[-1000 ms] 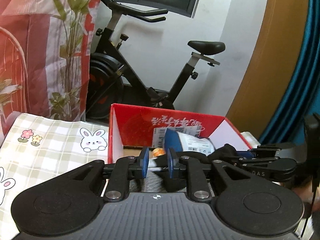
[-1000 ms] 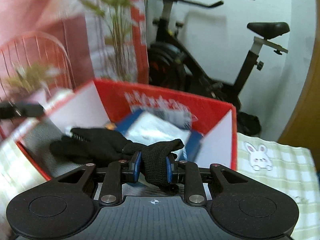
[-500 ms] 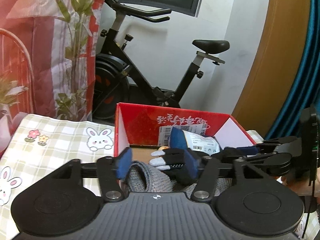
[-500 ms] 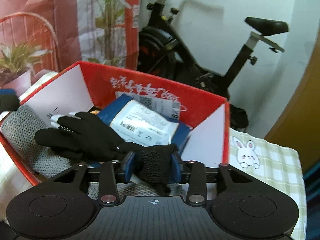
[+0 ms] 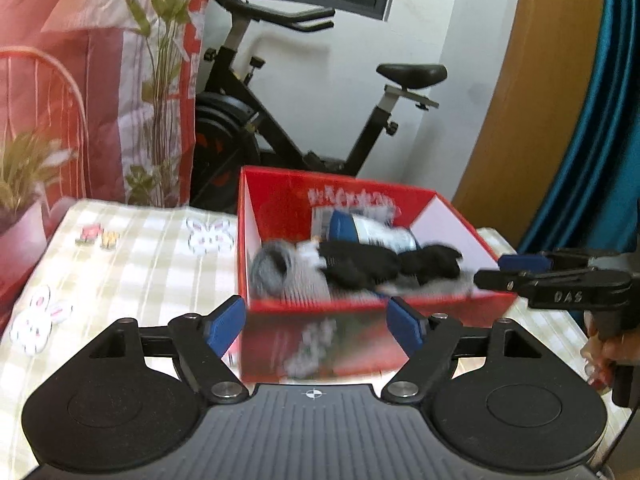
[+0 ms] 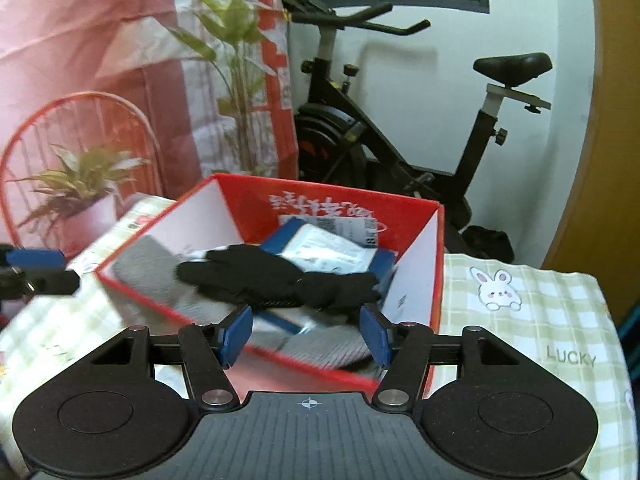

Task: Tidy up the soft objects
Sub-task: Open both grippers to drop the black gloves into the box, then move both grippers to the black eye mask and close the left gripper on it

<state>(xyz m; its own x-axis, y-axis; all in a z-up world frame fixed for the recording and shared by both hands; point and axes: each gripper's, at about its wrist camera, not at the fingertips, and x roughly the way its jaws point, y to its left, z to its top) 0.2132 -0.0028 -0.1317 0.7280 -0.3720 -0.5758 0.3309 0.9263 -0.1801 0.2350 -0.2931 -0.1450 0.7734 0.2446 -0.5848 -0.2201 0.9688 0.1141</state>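
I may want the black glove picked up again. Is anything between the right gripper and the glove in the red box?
Nothing visible does. The right gripper is open just before the near wall of the red box, and the black glove lies uncovered on top of the other contents, beyond that low rim.

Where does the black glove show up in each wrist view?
Left wrist: black glove lies centre-right, inside the red box, beyond the open left gripper.
Right wrist: black glove lies centre, in the red box, just beyond the open right gripper.
Shared landmark: exercise bike behind the box.
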